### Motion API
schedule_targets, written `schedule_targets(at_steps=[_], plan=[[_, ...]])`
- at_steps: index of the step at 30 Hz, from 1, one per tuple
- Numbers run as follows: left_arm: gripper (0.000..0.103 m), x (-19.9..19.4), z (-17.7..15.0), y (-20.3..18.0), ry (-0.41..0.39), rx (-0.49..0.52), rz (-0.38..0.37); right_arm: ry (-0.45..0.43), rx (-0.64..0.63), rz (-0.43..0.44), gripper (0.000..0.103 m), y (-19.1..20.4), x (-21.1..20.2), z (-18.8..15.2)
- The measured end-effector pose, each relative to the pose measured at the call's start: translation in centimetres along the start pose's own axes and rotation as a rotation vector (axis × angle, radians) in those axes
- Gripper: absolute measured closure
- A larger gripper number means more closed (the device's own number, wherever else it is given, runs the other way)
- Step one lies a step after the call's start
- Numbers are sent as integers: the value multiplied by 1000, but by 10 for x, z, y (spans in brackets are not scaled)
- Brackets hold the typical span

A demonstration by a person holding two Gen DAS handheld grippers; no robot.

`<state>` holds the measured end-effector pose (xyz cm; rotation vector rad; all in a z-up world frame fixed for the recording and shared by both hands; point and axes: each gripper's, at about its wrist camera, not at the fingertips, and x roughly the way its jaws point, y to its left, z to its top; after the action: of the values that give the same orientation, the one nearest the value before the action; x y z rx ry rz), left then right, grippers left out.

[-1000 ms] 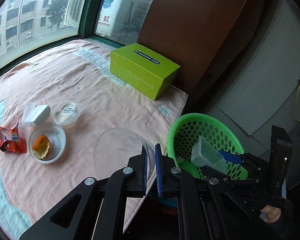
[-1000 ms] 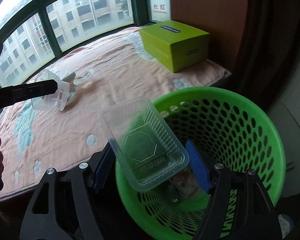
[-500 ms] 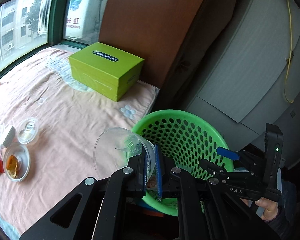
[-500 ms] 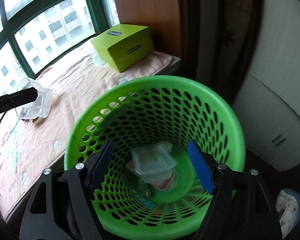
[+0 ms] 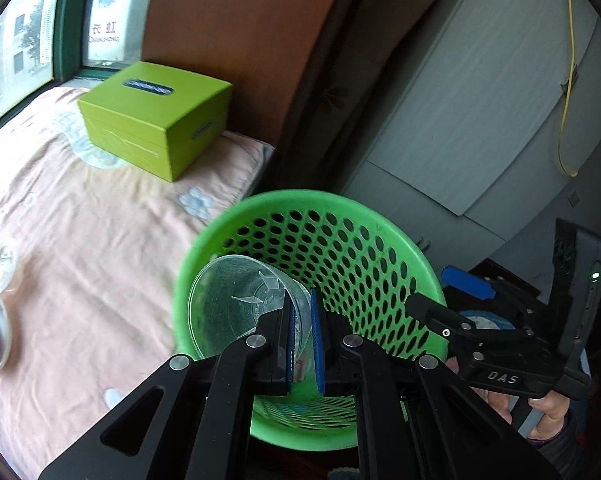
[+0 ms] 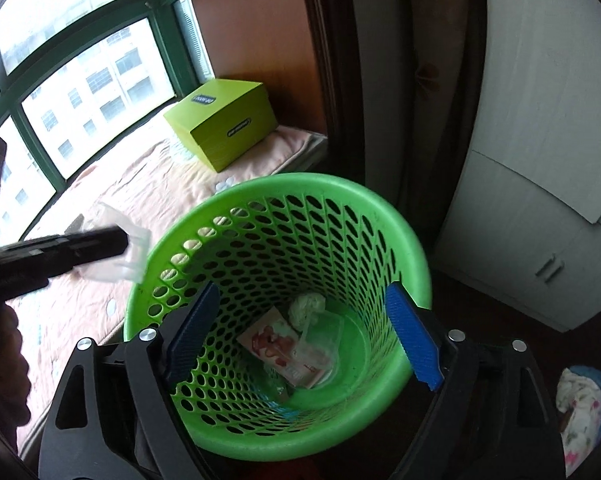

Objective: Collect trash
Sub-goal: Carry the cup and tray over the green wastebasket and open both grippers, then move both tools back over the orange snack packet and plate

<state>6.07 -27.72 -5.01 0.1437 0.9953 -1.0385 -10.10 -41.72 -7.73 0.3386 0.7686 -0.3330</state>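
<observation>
The left tool (image 5: 302,336) pinches the wall of a clear plastic cup (image 5: 236,308) at its rim, holding it tilted over the near-left rim of the green basket (image 5: 340,208). The right tool (image 6: 300,336) hangs spread and empty above that basket. The cup looks light, thin and crushable (slippery too), so a gentle rim pinch suits.

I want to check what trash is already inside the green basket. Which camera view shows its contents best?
The right wrist view: it looks straight down into the basket, showing a printed wrapper, crumpled tissue and a clear tray at the bottom. In the left wrist view, the held cup and left hand-held gripper hide the bottom.
</observation>
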Motion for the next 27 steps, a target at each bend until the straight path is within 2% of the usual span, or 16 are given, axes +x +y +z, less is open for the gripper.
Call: schedule_targets(at_steps=[6, 9, 12, 18, 27], plan=[[95, 19, -3, -16, 49, 21, -25, -7, 15, -1, 18, -6, -4, -1], [84, 25, -6, -21, 60, 23, -30, -12, 21, 0, 18, -8, -6, -2], [60, 26, -8, -23, 61, 17, -29, -13, 25, 3, 18, -9, -7, -2], [60, 17, -12, -16, 45, 7, -10, -20, 25, 5, 18, -9, -10, -1], [52, -23, -22, 31, -25, -76, 122, -11, -3, 51, 16, 10, -5, 4]])
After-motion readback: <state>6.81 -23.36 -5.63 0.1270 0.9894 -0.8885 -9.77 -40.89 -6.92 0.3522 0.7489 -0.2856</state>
